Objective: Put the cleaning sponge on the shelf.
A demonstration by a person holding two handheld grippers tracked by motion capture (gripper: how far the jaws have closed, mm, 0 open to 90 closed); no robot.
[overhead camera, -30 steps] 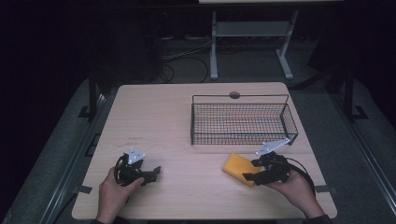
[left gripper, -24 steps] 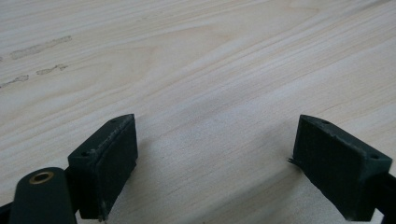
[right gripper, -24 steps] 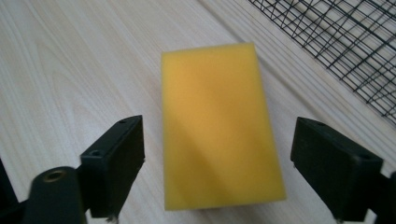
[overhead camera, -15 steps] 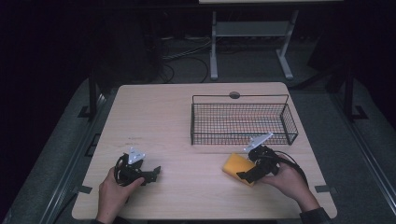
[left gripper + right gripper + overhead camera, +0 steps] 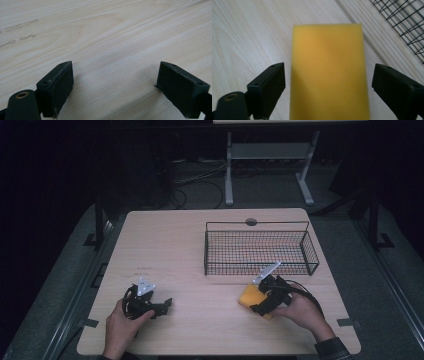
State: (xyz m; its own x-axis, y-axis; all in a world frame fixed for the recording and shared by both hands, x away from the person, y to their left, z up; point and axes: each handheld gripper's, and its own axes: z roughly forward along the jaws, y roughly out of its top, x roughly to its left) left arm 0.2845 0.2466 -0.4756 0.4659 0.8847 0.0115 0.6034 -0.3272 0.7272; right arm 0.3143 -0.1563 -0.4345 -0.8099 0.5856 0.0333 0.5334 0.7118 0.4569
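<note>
Jaws apart, the right gripper straddles a yellow sponge near the wire basket; left gripper gapes over bare table.

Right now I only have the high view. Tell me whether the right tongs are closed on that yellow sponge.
Observer: Not closed. The right gripper view shows the right tongs open, one jaw on each side of the yellow sponge, with a gap at each side.
Operator: Report the left tongs.
Observer: The left tongs are open too, with bare table between the jaws.
Operator: Check the basket's distance.
Observer: The wire basket stands just beyond the sponge, apart from it, at the upper right of the right gripper view.
</note>
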